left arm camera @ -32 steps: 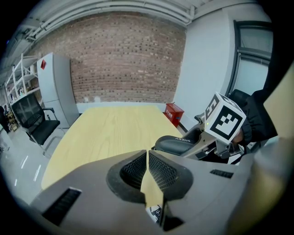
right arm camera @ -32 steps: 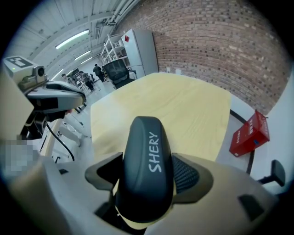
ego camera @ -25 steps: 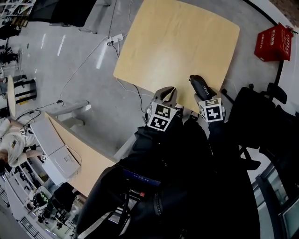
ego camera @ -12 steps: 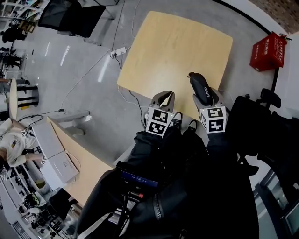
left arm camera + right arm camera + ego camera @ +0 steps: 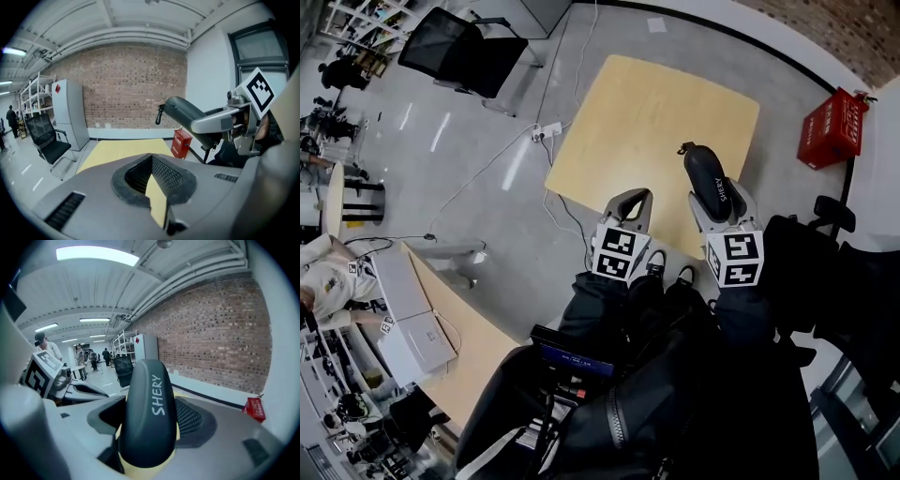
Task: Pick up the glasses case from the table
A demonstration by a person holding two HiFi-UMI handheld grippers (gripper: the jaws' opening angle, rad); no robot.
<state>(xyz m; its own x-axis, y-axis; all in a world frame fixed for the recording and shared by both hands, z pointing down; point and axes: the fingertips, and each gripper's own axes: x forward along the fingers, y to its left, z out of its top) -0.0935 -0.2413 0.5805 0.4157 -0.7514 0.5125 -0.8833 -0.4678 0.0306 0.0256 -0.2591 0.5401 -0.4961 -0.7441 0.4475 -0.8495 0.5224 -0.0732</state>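
Holding the glasses case (image 5: 710,178), the right gripper (image 5: 719,200) has its fingers closed on the dark shell from both sides. The right gripper view shows the case (image 5: 147,418) filling the gap between the pads, lettering up. Its long axis runs along the fingers and away from the person. The far end, with a small loop (image 5: 685,148), sticks out well past the fingertips.

From the left gripper view, the case (image 5: 187,115) hangs in the air against the brick wall, clear above the yellow surface (image 5: 122,150). It sits over the near right part of the surface (image 5: 656,103) and does not touch it. By my reading the pick-up is as good as done, and what remains is keeping the grip level.

The left gripper (image 5: 630,199) sits just beside the right one, over the near edge. Its fingertips are drawn together, leaving only a thin wedge behind them and nothing in it. It is the farther of the two from the case and has no part in the hold.

A second ago the case was already gripped but sat low at the near edge. Now it looks larger and higher, and both grippers reach further over the surface. The head has also tipped, bringing a black chair (image 5: 459,52) into the top left and more of the red box (image 5: 828,127) into view at the right.
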